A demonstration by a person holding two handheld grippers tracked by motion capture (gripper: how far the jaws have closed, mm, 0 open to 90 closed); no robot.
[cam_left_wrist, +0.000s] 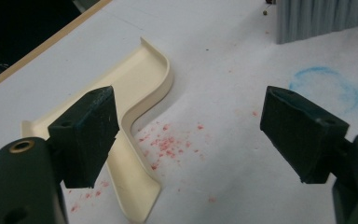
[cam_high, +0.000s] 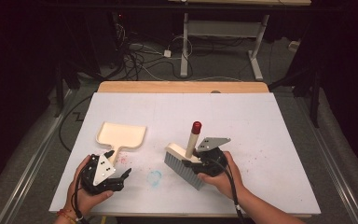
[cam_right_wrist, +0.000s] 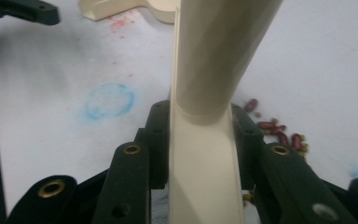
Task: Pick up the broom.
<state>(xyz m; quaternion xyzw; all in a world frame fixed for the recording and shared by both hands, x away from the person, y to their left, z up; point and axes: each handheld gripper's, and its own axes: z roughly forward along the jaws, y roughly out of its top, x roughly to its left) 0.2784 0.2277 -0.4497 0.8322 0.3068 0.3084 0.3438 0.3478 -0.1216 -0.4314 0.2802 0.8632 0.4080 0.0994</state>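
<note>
The right tool [cam_high: 204, 161] is clenched on the cream back of a brush [cam_high: 185, 164]: in the right gripper view its two black jaws press against either side of that back, just below where the round handle [cam_right_wrist: 223, 51] rises. In the high view the handle stands tilted up and away from this tool and ends in a red cap [cam_high: 196, 126], while the grey bristles [cam_high: 182, 170] hang below the tool onto the white counter [cam_high: 261, 121].

Just past the right tool's right jaw lies a small heap of dark red beans [cam_right_wrist: 279, 130]. To its left, on the counter, is a smeared blue ring [cam_right_wrist: 109, 100].

The left tool [cam_high: 121, 179] is released, its jaws standing wide apart with nothing between them. A cream dustpan [cam_high: 121, 135] lies flat on the counter just ahead of this tool, its handle [cam_left_wrist: 130, 177] running back beside and under the left jaw. Between the jaws, on the counter, are scattered pink-red specks [cam_left_wrist: 168, 144]. The blue ring sits ahead of the right jaw, and the brush bristles are farther beyond it.

No brand, label or readable writing shows on the brush, the dustpan or either tool.
</note>
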